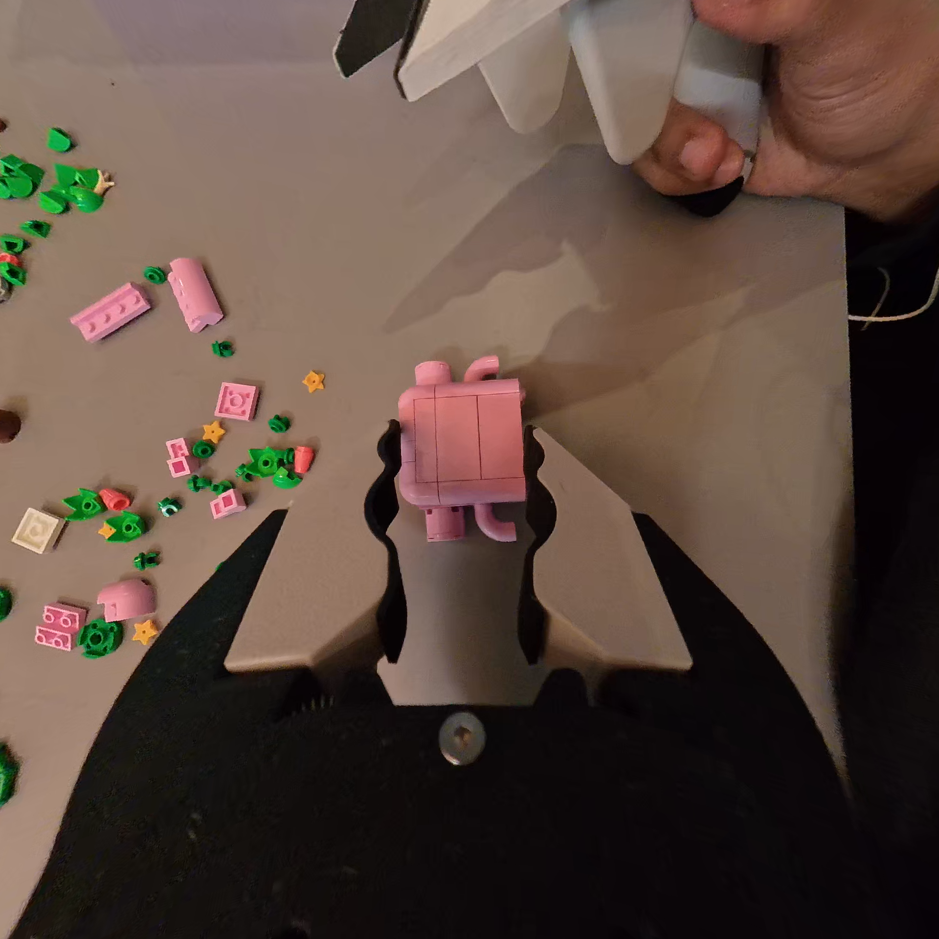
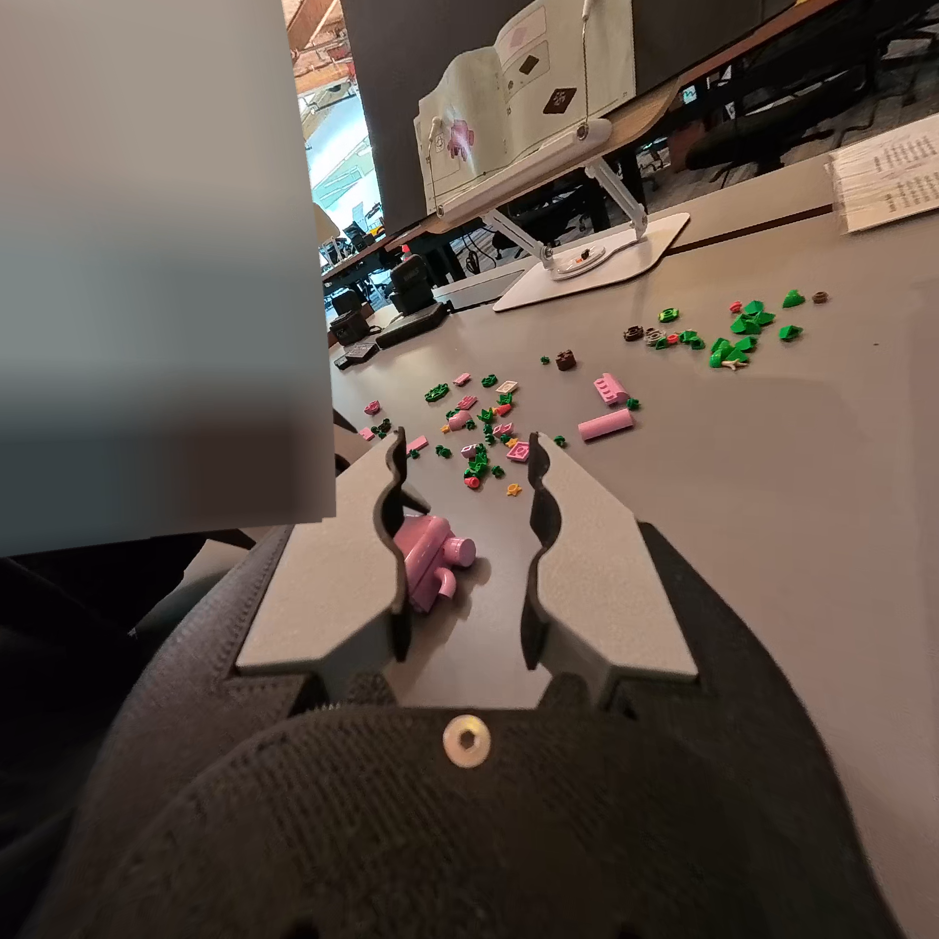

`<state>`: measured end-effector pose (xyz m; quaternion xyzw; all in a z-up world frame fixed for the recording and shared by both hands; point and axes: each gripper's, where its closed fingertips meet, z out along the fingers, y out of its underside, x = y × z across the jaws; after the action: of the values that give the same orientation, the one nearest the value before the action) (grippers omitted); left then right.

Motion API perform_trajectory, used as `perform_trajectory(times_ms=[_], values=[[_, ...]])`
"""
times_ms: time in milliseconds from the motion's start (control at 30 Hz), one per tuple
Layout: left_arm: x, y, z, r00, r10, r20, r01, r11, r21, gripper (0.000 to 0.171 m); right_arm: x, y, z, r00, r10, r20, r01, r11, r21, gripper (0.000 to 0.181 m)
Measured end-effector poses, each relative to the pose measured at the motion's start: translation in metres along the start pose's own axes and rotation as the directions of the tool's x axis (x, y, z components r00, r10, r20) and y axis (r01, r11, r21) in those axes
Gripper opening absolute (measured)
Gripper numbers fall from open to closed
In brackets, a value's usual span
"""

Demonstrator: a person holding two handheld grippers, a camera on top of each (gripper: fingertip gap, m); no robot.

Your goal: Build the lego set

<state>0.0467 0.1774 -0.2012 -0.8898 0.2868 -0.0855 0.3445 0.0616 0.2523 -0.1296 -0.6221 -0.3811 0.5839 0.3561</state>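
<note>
Resting on table [image 1: 660, 355]: pink block [image 1: 462, 442], near the table's edge by the person.
Standing at the far side of table [image 2: 762, 508]: stand [image 2: 599, 254] carrying open booklet [image 2: 523, 96].
Bracketing the pink block: left gripper [image 1: 461, 432], fingertips [image 1: 390, 437] lying against its two flanks, apparently clenched on it; actual clamping not confirmable.
Hovering beyond the pink block, apart from it: right gripper [image 1: 376, 45], gripped by hand [image 1: 813, 101].
Gaping wide, grasping nothing: right gripper [image 2: 467, 447]; pink block [image 2: 432, 554] showing just behind its left finger.
Lying scattered left of the pink block: pink bricks [image 1: 152, 300], green pieces [image 1: 264, 460], yellow stars [image 1: 313, 381], white tile [image 1: 38, 529].
</note>
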Motion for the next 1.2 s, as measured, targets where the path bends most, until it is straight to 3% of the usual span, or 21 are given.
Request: perform_trajectory(times_ms=[633,867,1067,1200], values=[[0.002,-0.002,-0.006,1.0,-0.019,-0.006,0.019,1.0,0.003,0.053,-0.001,0.0,0.0,1.0,0.013,0.011,-0.013,1.0,0.002,0.047],[-0.009,-0.004,-0.025,0.994,-0.112,-0.019,0.114,0.986,0.121,0.057,-0.006,0.002,0.002,0.999,-0.04,0.004,0.04,0.999,-0.012,0.049],[-0.029,0.007,-0.057,0.97,-0.242,0.026,0.228,0.941,0.25,0.057,-0.009,0.016,0.016,0.991,-0.136,-0.014,0.133,0.985,-0.108,0.051],[-0.043,0.031,-0.078,0.943,-0.316,0.101,0.27,0.909,0.318,0.056,-0.012,0.031,0.019,0.974,-0.225,-0.026,0.214,0.953,-0.216,0.033]])
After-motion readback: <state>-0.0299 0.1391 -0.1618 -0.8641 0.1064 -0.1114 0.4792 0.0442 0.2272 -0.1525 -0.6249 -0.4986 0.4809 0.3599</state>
